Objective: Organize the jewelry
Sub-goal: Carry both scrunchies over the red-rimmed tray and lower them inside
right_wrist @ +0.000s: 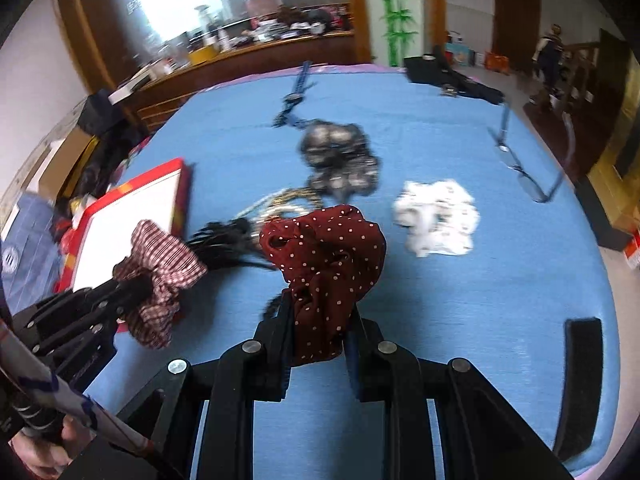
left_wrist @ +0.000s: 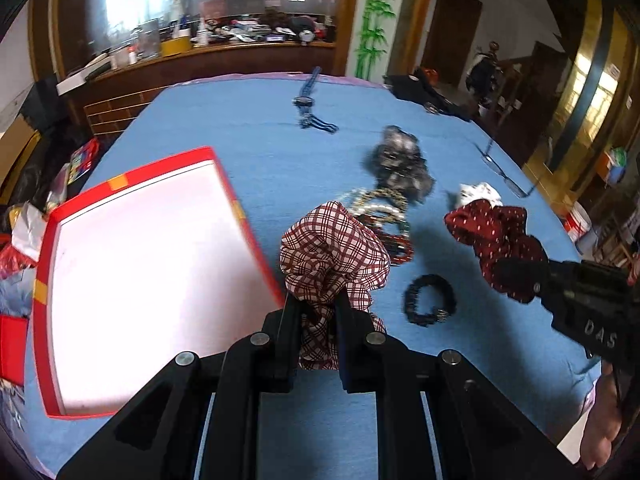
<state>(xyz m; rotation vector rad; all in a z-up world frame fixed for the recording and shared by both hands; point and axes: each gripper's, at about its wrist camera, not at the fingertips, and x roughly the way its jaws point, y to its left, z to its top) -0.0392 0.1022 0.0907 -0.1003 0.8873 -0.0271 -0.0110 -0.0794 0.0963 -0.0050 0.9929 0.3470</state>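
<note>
Scrunchies were up in both grippers as we looked. Our left gripper [left_wrist: 318, 308] had its jaws clamped on the plaid scrunchie [left_wrist: 334, 252], which bunched up above the fingertips and trailed down between them. Our right gripper [right_wrist: 320, 312] was pinched tight on the dotted scrunchie [right_wrist: 324, 248], dark red with white spots, most of it puffed out past the tips.

From the left wrist, we saw the red box [left_wrist: 48, 240] lying open just left of the plaid scrunchie, its white inside bare. From the right wrist, that box [right_wrist: 182, 192] sat well to the left, beyond our left gripper.

On the blue cloth [left_wrist: 260, 128] the rest of the pile was spread out. We spotted the beads [left_wrist: 384, 208], a tangle of pearl, gold and dark red strands, just behind the plaid scrunchie. A black scrunchie [left_wrist: 430, 300] lay flat to the right of our left gripper. A grey scrunchie [right_wrist: 340, 156] sat farther back near the middle, blurred. A white scrunchie [right_wrist: 436, 218] lay to the right of the dotted one, apart from it. Glasses [right_wrist: 524, 176] rested near the right edge, and a blue necklace [left_wrist: 310, 100] stretched toward the far side. A black fringed piece [right_wrist: 224, 240] showed between the two held scrunchies; what it was we couldn't tell.
</note>
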